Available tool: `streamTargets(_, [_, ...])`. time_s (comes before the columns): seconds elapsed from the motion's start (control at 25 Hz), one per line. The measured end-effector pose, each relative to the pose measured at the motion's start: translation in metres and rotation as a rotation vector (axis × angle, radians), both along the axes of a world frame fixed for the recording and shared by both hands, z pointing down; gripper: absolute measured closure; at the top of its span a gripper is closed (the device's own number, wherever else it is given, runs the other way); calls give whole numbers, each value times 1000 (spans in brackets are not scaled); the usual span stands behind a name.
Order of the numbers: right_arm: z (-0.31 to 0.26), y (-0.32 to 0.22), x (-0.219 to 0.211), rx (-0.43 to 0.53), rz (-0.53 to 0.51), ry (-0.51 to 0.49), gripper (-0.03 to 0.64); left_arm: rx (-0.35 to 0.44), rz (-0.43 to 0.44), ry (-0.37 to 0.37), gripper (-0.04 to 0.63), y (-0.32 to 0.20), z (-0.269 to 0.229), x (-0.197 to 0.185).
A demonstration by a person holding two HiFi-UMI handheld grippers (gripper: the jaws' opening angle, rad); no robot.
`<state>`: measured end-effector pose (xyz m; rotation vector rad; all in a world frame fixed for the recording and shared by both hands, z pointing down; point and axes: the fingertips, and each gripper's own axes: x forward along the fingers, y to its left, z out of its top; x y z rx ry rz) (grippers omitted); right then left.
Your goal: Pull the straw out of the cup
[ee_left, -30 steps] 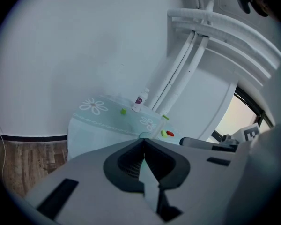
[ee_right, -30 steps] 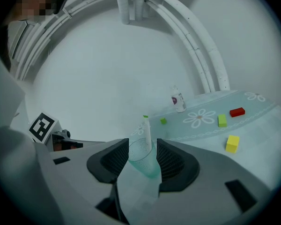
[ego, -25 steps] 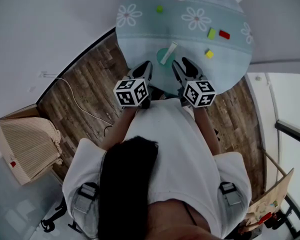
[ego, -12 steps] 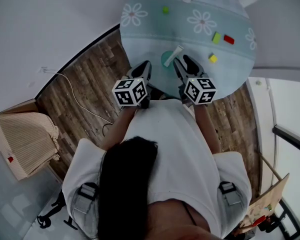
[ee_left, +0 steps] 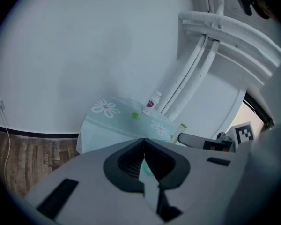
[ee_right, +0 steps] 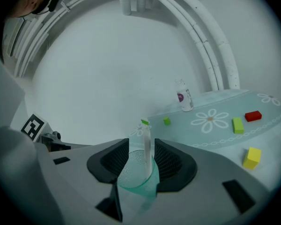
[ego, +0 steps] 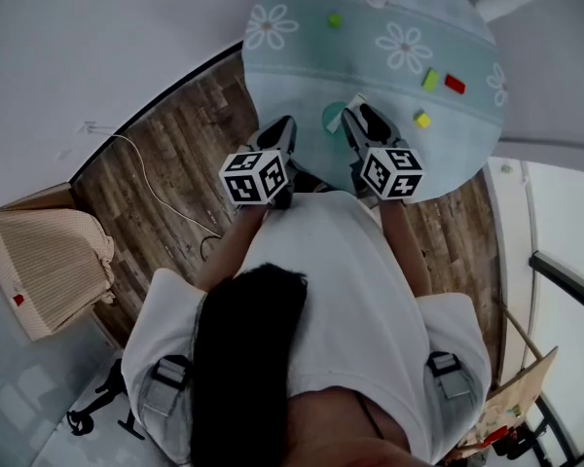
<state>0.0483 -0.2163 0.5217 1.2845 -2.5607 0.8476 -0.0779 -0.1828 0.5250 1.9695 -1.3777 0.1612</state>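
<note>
A clear teal cup (ego: 333, 118) stands near the front edge of the round table (ego: 399, 8), with a pale straw (ee_right: 145, 142) upright in it. The straw has a green tip. In the right gripper view the cup (ee_right: 136, 175) sits between the two pads of my right gripper (ee_right: 141, 150), whose jaws stand wide and open around it. My left gripper (ego: 278, 130) hovers at the table's edge, left of the cup. Its jaws (ee_left: 144, 140) meet at the tips with nothing in them.
On the flowered cloth lie a small white bottle (ee_right: 183, 97), a green cube (ee_right: 166, 121), a yellow-green block (ee_right: 237, 124), a red block (ee_right: 253, 116) and a yellow block (ee_right: 252, 157). White pipes run up behind the table. A cable (ego: 165, 193) and a box (ego: 44, 261) sit on the floor at left.
Both grippers have moved forward toward the table. The right gripper's jaws, which were short of the cup, now flank it. The cup has stayed in place.
</note>
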Motion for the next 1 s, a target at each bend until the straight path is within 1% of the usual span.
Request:
streamTargets(0.4, [2,-12,-3,-2,-3,15,454,-5,-26,-8,584,-3,2,-14])
streamTargets(0.48, [2,-13,-4,-1,-3,21,470,-8,-32,-10,584,-4,2,-17])
streamTargets(0.56, [1,-14,-4,5,1,23,500,-9,-33,-13,584,-4,2,-19])
streamTargets(0.84, [1,-15,-3,11,12,38,545,-15,-38,-6,584,-4,4,-23])
streamTargets(1.0, [1,-14,-3,22,11,52,555,-16,-52,-3,584,-2,4,-26])
